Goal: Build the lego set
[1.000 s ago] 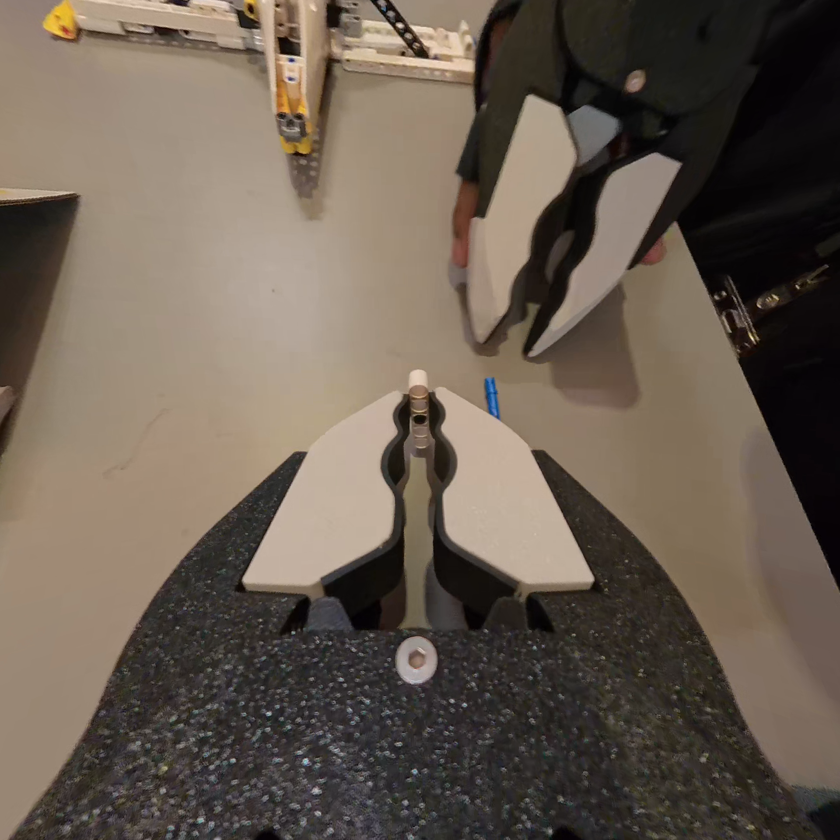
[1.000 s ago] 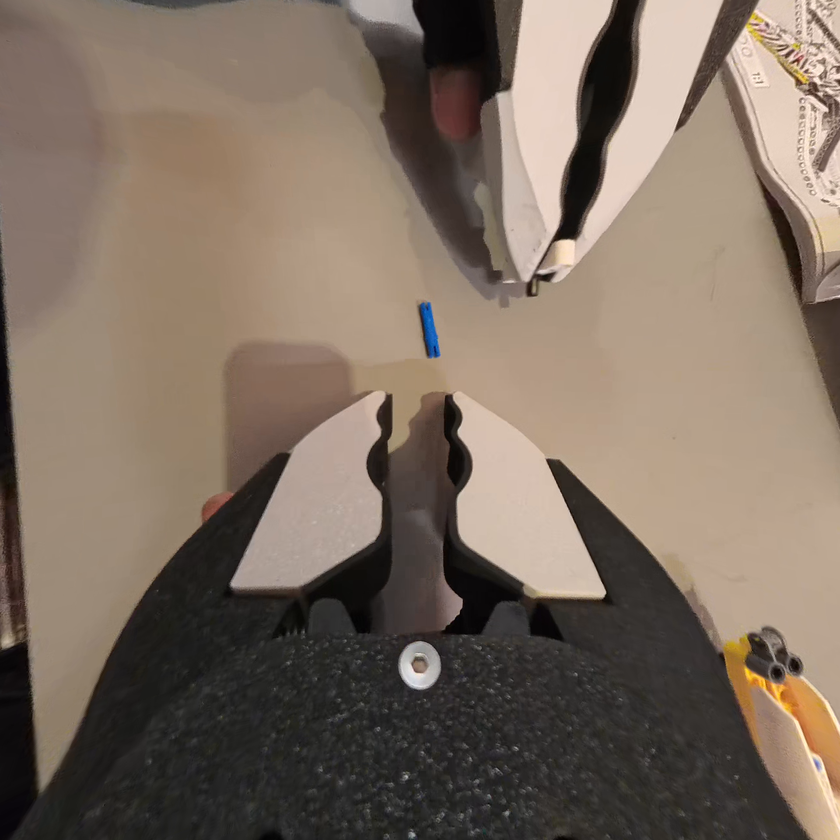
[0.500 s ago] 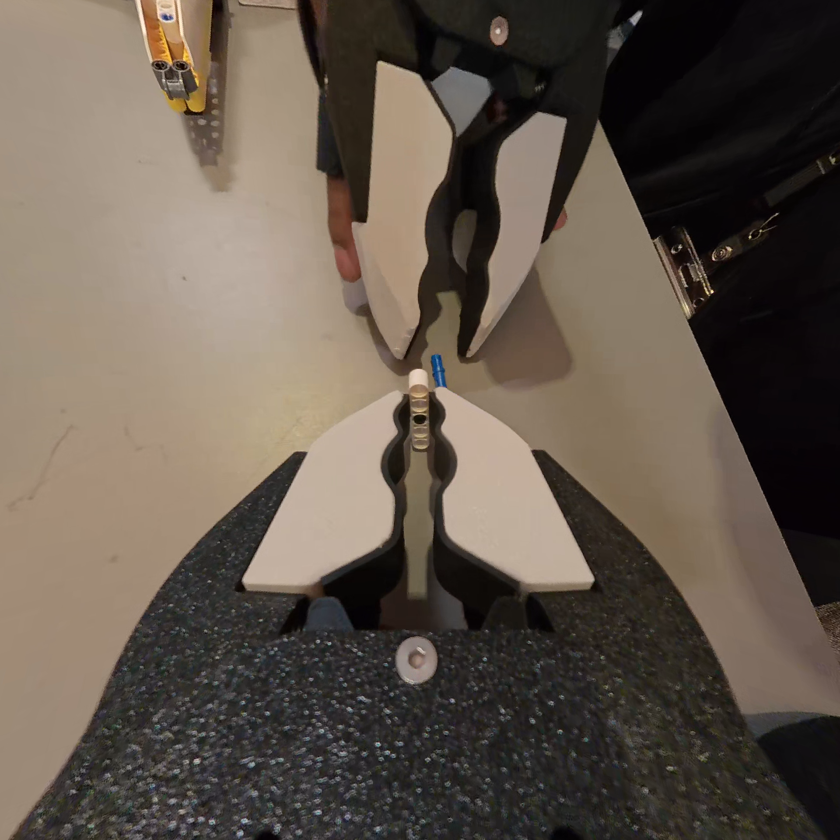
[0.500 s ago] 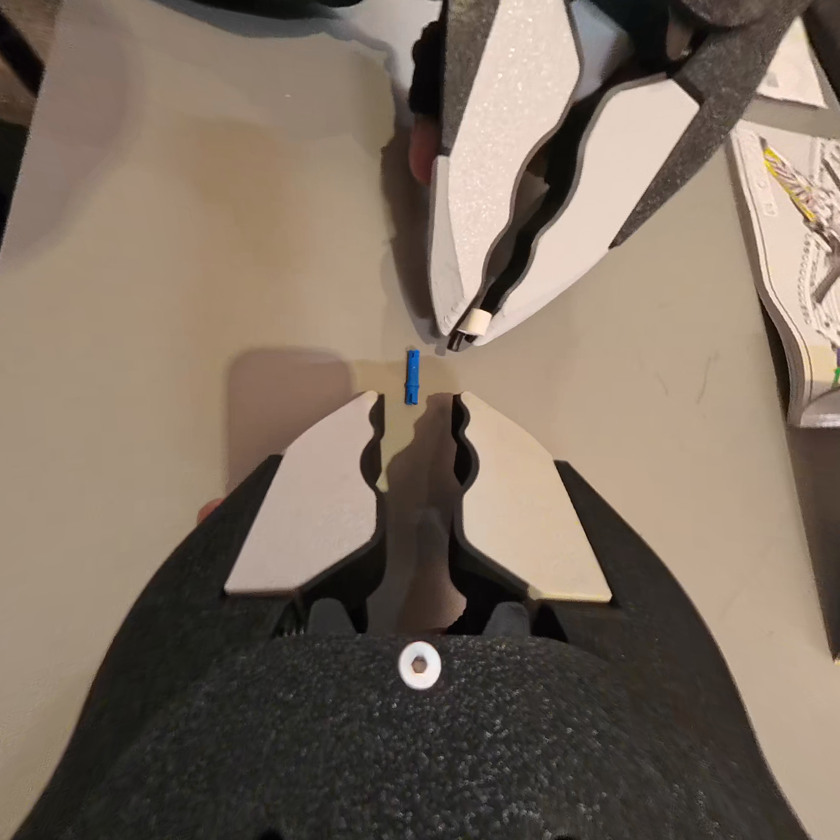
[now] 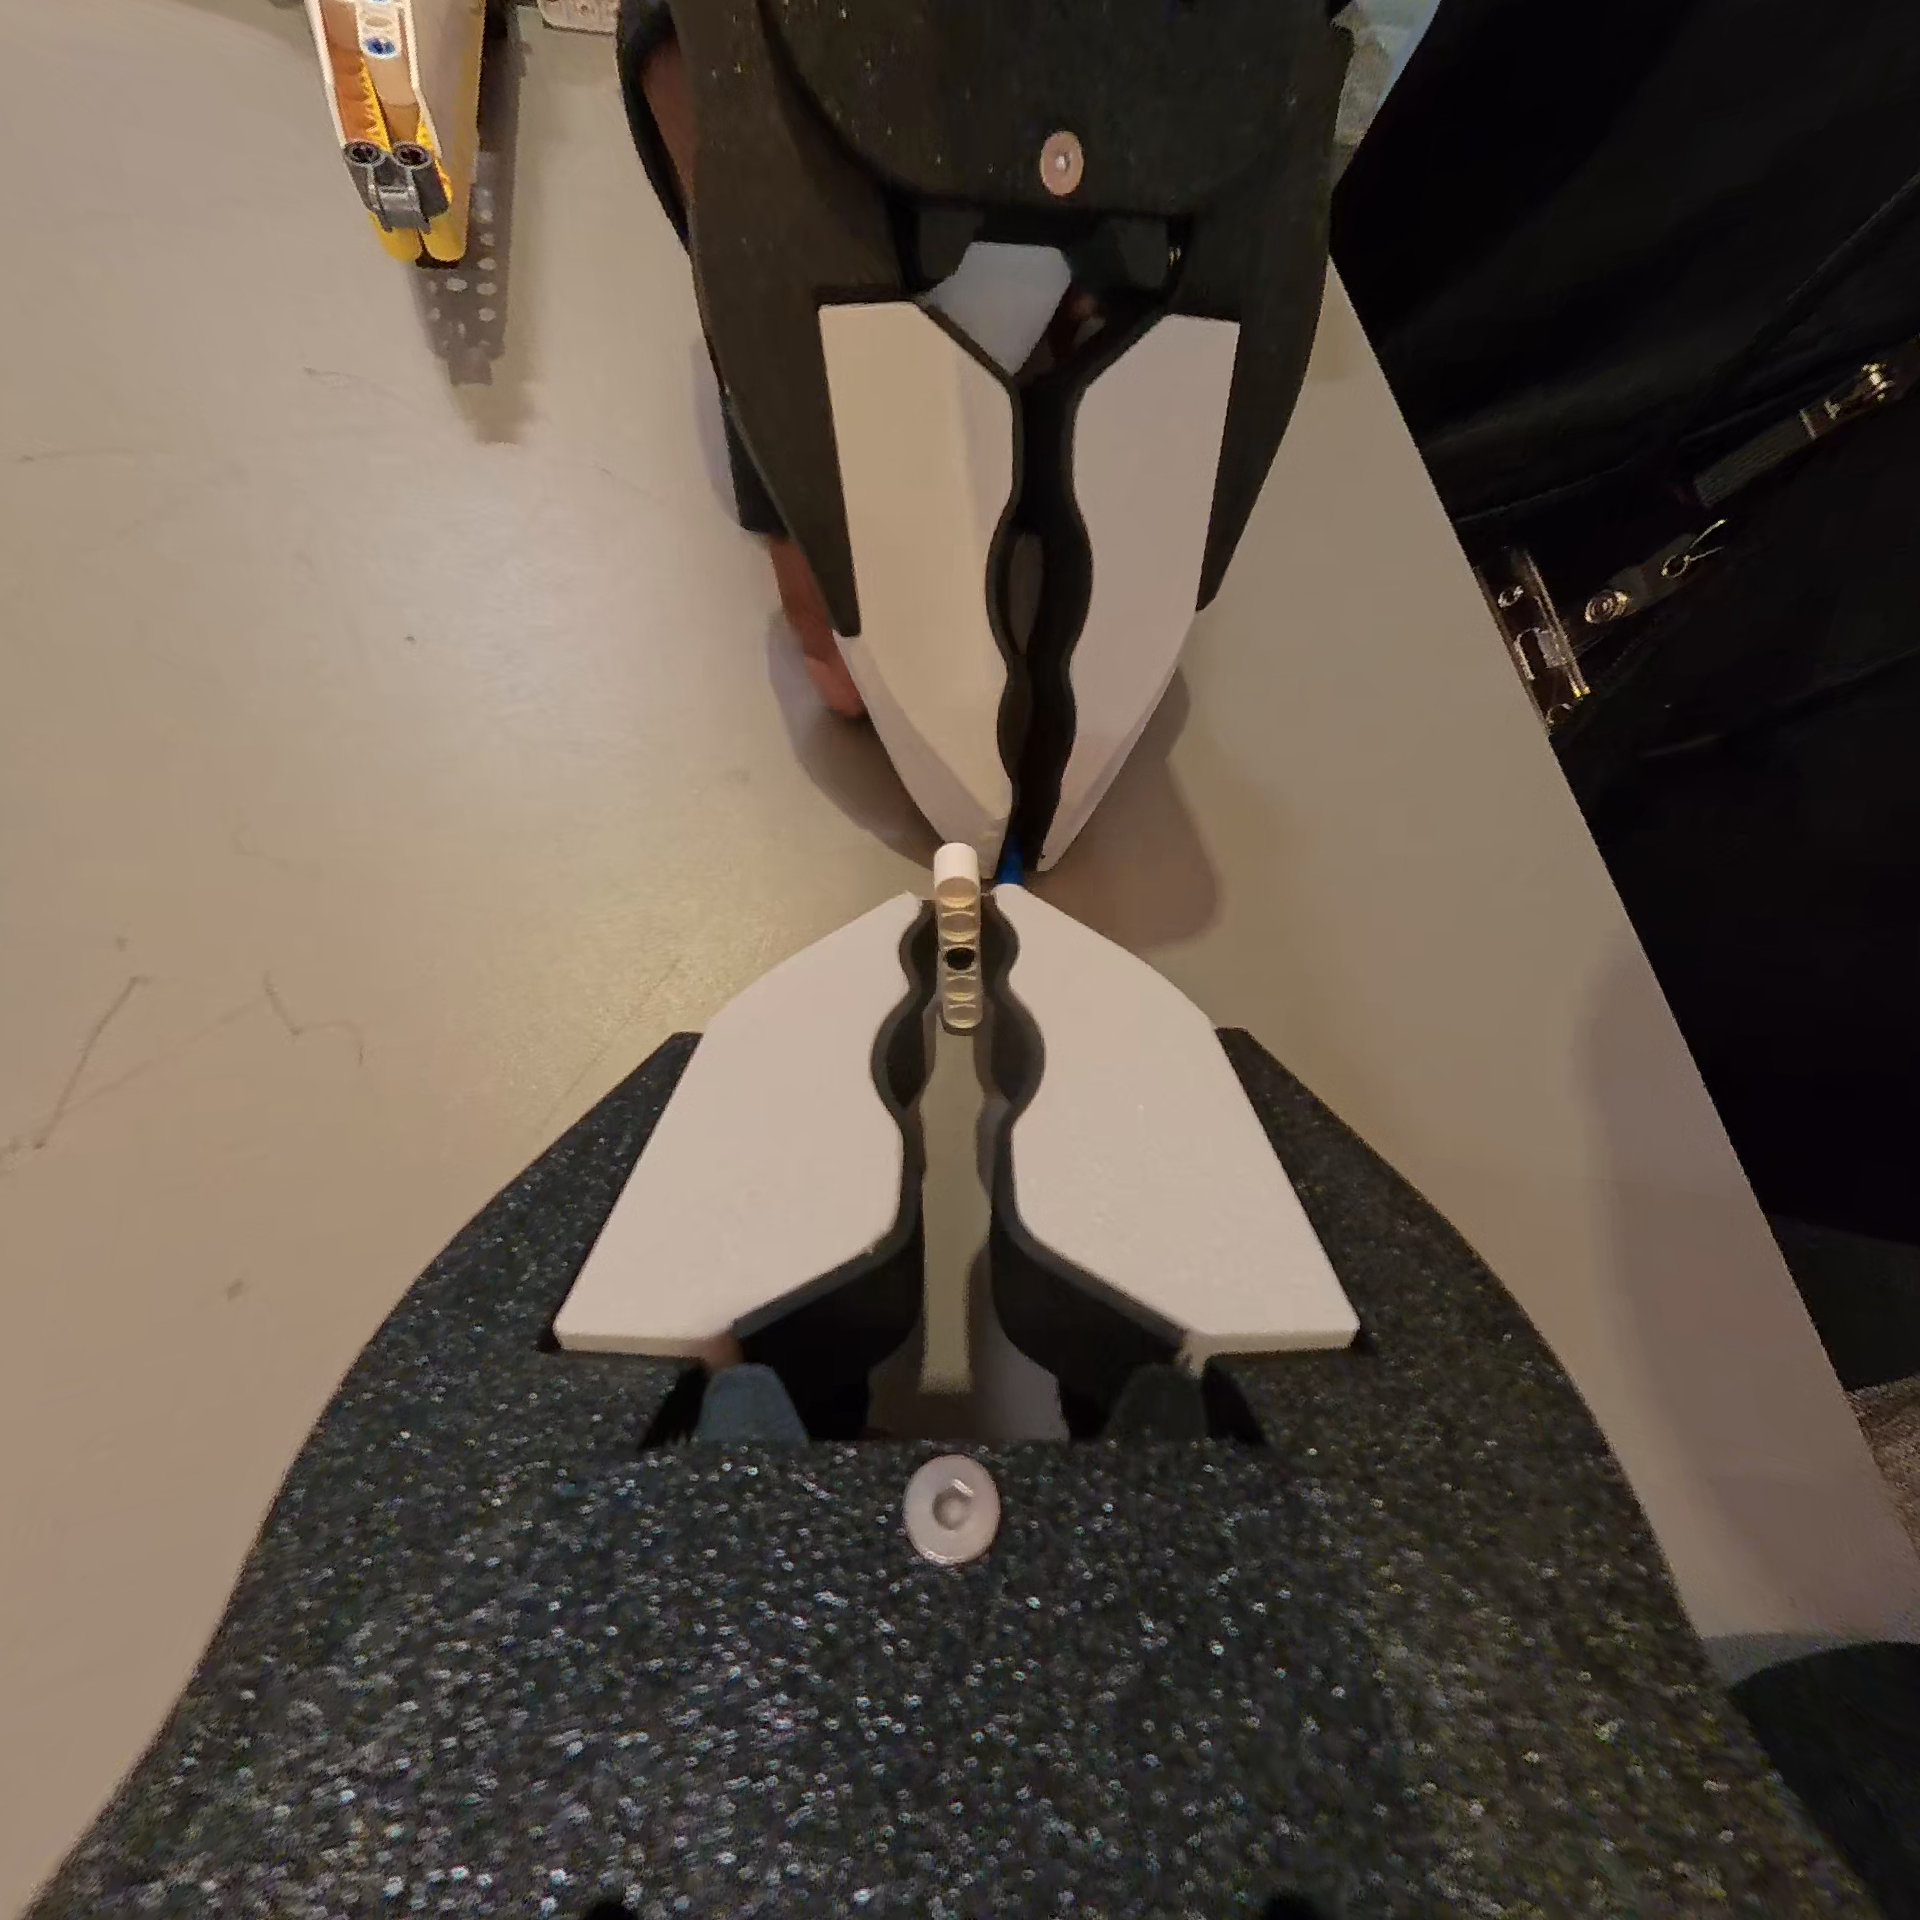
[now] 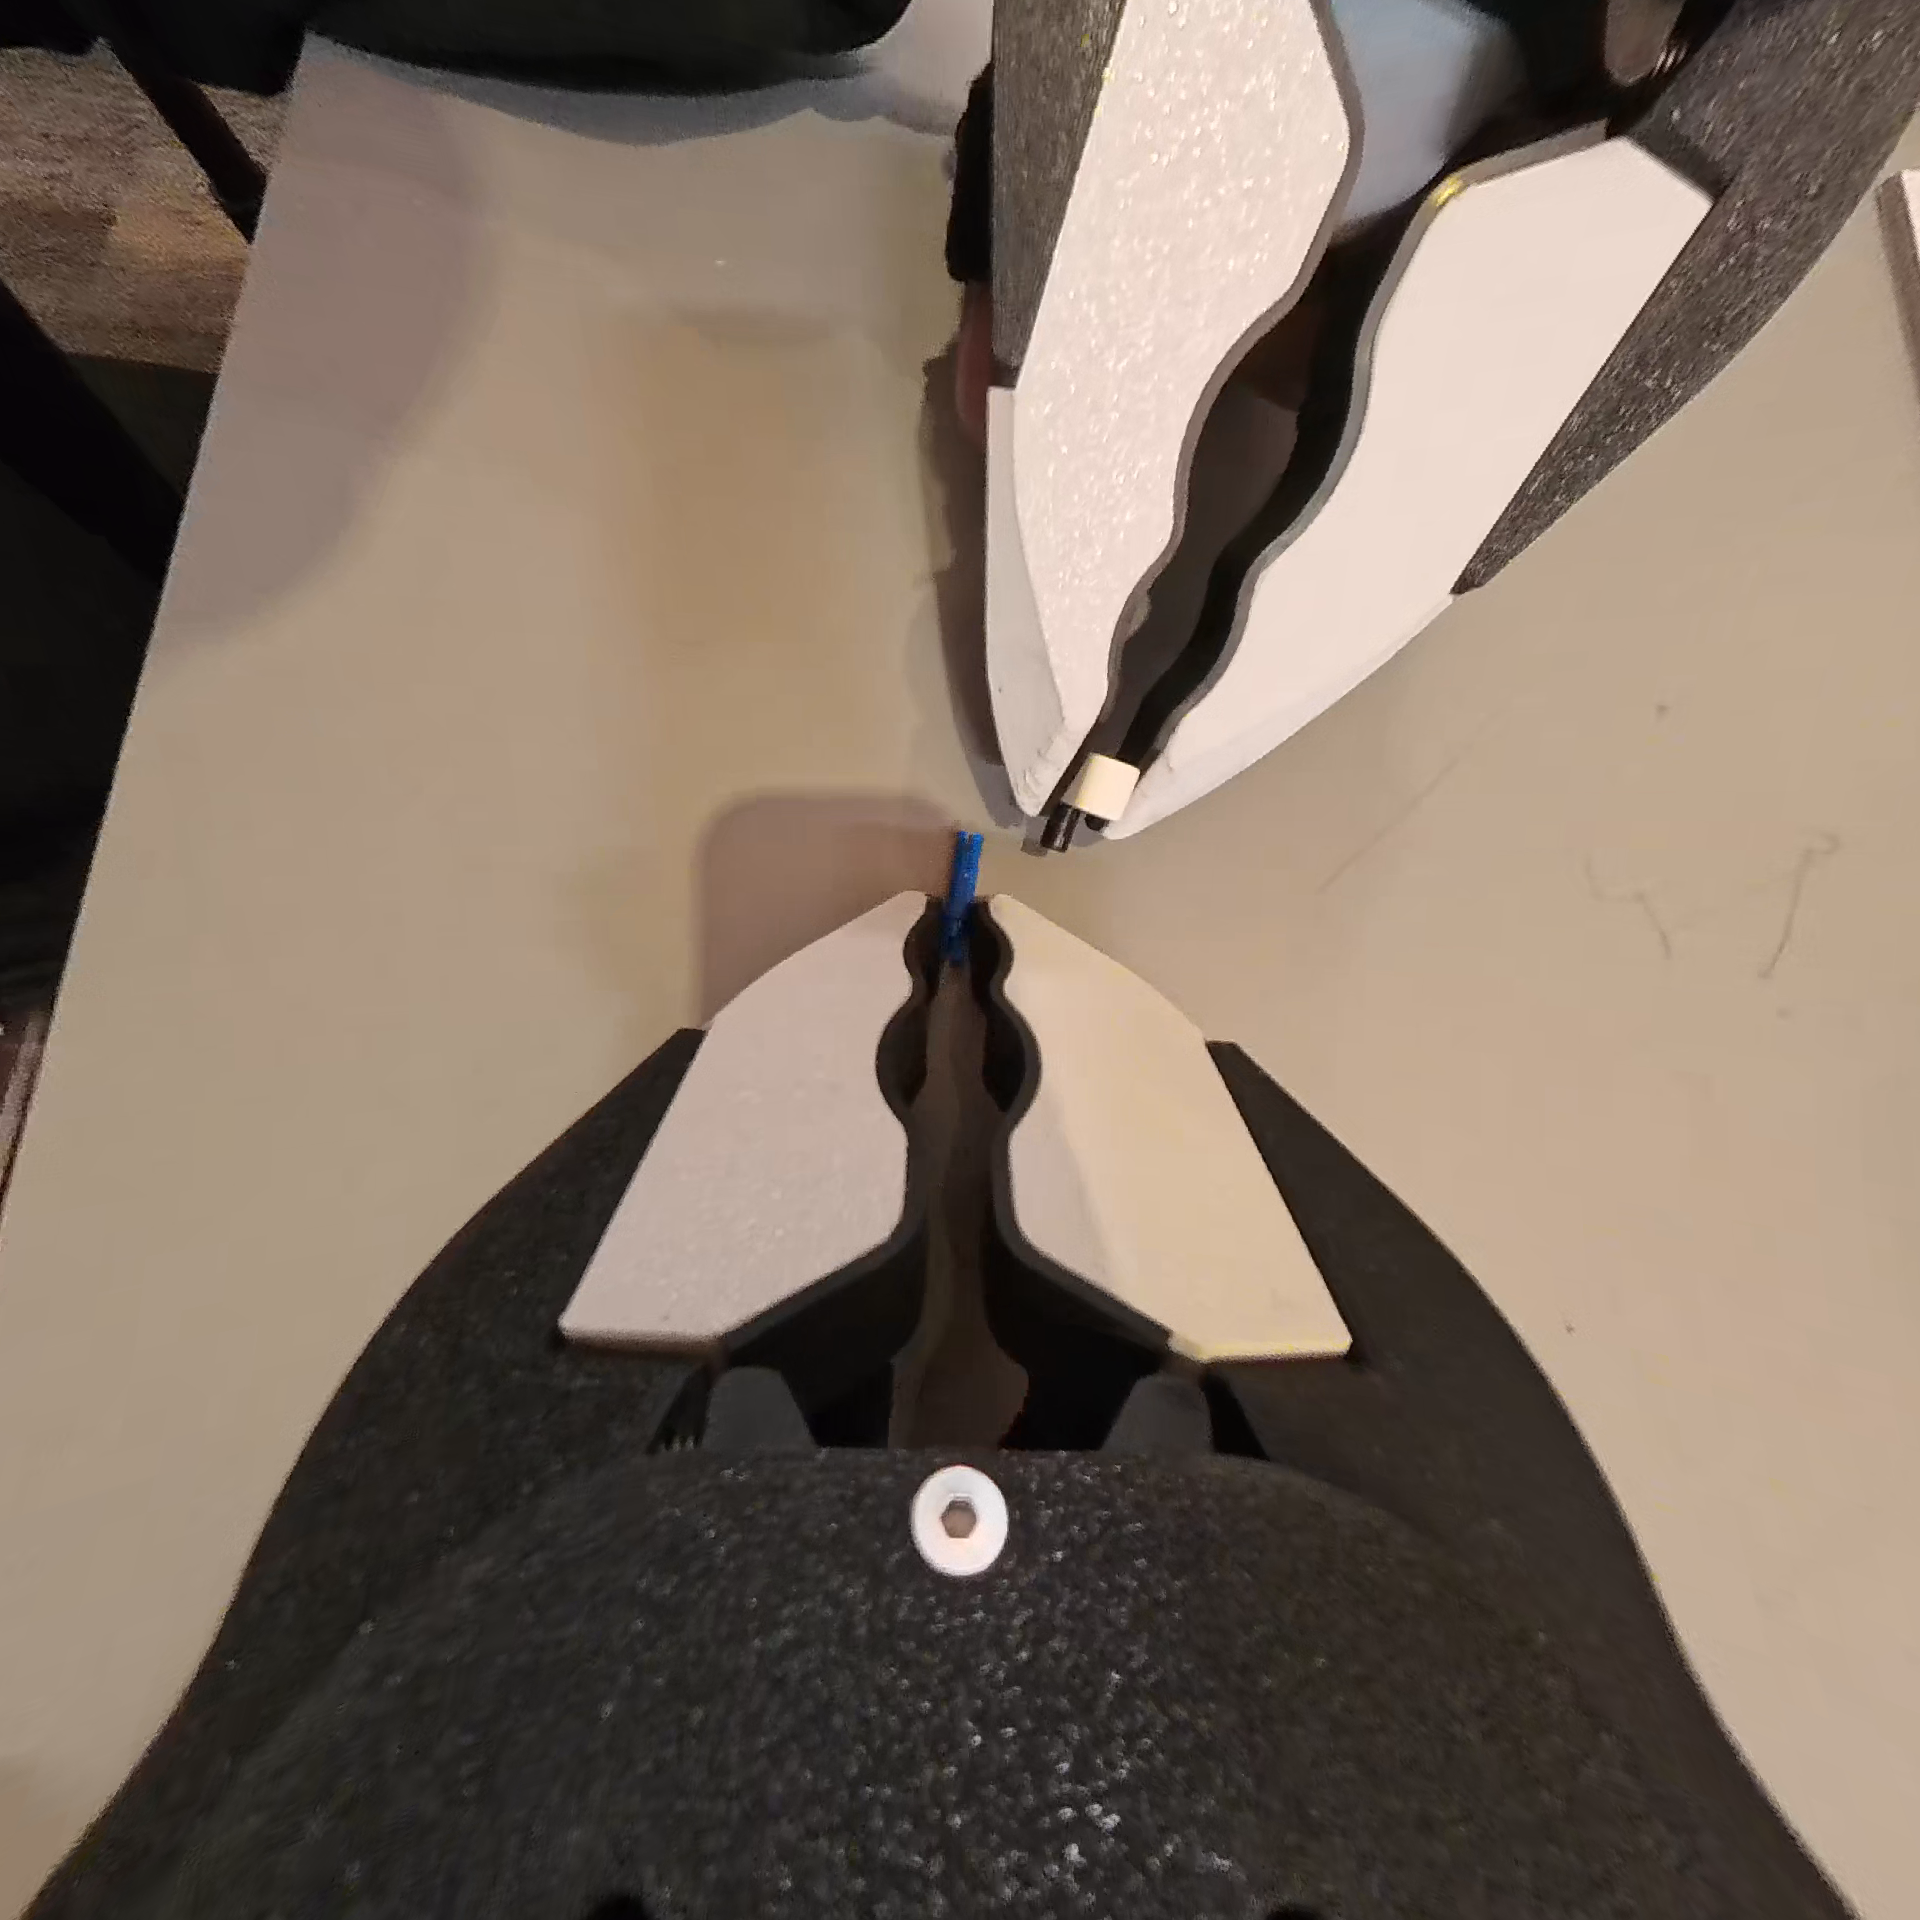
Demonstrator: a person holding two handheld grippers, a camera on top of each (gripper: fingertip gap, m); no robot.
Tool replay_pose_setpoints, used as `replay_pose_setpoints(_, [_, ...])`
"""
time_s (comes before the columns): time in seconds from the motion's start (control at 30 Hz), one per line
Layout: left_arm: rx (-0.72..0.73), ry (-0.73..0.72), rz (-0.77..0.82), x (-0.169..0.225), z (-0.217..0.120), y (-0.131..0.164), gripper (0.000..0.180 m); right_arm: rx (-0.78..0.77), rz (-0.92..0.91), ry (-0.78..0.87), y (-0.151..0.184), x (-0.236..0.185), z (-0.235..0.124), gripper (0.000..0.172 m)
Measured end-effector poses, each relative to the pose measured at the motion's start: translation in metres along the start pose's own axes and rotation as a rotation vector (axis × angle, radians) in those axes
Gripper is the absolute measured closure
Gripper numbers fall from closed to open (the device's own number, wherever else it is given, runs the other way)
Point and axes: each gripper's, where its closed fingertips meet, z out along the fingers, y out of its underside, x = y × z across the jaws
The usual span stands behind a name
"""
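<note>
Left: your gripper [image 5: 958, 906] is low over the table, jaws clamped on a small beam [image 5: 957, 961] | Right: your gripper [image 6: 958, 906] faces it tip to tip, jaws pinched on a blue pin [image 6: 961, 902].

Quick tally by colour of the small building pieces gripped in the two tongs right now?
Blue: 1, the blue pin clamped in the right tongs.
Cream: 1, the cream holed beam clamped in the left tongs.
Total: 2.
</note>
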Motion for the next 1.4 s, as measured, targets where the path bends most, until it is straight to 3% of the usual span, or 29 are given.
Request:
replay_pose_setpoints(0.13, [0.014,-0.026,-0.005,-0.006,-0.002,-0.001,0.174,0.001,-0.025,0.039,0.001,0.006,-0.002,0.167])
replay_pose_setpoints(0.37, [0.154,-0.096,-0.087,-0.027,-0.015,-0.015,0.173,0.129,-0.154,0.335,-0.009,0.042,-0.022,0.168])
replay_pose_setpoints(0.57, [0.23,-0.08,-0.152,-0.032,-0.023,-0.02,0.173,0.158,-0.384,0.569,-0.018,0.054,-0.034,0.168])
replay_pose_setpoints(1.07, [0.246,-0.214,0.004,-0.041,-0.013,-0.035,0.173,0.145,-0.405,0.705,-0.016,0.07,-0.051,0.168])
replay_pose_setpoints(1.4, [0.282,-0.232,0.011,-0.043,-0.017,-0.038,0.173,0.117,-0.483,0.774,-0.019,0.068,-0.053,0.168])
